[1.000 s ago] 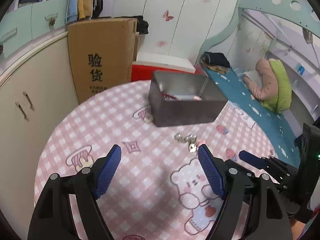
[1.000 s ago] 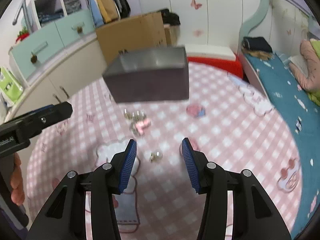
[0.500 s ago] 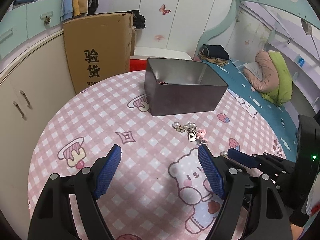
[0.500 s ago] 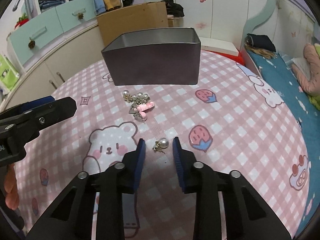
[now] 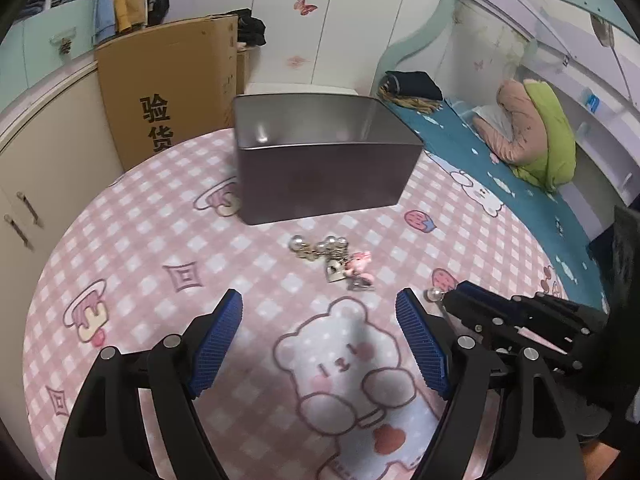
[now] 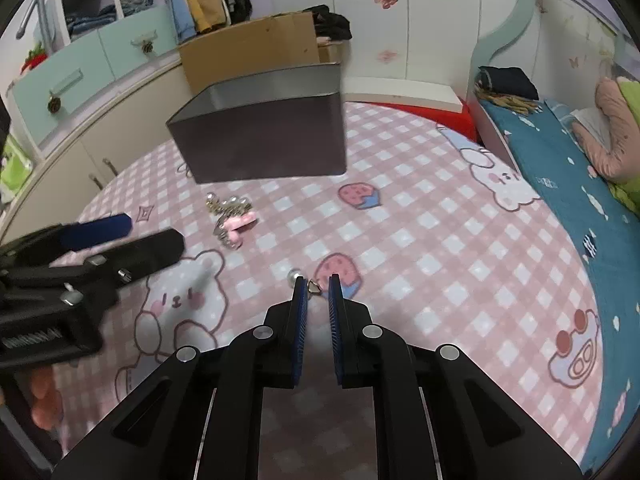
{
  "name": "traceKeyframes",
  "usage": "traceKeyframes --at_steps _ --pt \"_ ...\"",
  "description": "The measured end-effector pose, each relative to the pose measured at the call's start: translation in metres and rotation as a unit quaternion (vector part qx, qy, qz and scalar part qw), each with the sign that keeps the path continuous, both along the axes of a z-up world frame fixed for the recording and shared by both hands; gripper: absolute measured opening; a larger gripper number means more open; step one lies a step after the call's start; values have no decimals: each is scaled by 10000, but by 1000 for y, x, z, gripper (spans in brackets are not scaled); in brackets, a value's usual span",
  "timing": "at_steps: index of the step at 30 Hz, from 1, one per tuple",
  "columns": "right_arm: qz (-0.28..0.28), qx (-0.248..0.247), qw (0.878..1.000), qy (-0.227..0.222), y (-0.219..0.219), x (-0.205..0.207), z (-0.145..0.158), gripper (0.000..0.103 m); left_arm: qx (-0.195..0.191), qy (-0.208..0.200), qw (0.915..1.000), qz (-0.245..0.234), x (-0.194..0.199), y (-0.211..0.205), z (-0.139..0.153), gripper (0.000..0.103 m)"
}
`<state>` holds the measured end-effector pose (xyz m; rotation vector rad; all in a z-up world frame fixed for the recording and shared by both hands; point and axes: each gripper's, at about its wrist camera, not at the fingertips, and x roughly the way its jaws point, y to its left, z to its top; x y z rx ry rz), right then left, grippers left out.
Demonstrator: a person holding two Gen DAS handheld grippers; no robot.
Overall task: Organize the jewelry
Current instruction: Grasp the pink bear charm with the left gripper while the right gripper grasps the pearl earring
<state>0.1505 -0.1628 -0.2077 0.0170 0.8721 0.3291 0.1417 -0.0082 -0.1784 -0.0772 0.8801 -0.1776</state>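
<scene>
- The right gripper [image 6: 318, 290] has its fingers nearly together around a small pearl earring [image 6: 310, 285] at their tips; whether they actually grip it is hard to tell.
- The left gripper [image 5: 320, 340] hangs with fingers wide apart.
- Next comes a lift toward the tin box [image 6: 264, 136] beyond the fingertips.
- The charm cluster [image 6: 232, 220] lies left of the path; the table [image 6: 440, 248] offers room.

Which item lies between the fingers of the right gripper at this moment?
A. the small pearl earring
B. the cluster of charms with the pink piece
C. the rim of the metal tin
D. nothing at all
A: in the right wrist view the right gripper has its fingers narrowed around the small pearl earring, while the charm cluster and the metal tin lie apart, farther away.
</scene>
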Motion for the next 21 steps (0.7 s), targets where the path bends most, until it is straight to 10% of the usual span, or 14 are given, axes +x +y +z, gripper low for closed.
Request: traceKeyframes --at_steps 13,21 --pt "-110 387 9992 14 -27 10 1 13 288 164 9994 -63 23 -27 -15 71" --pt "-24 497 9986 157 -28 15 -3 14 483 232 9986 -4 38 -35 -20 39"
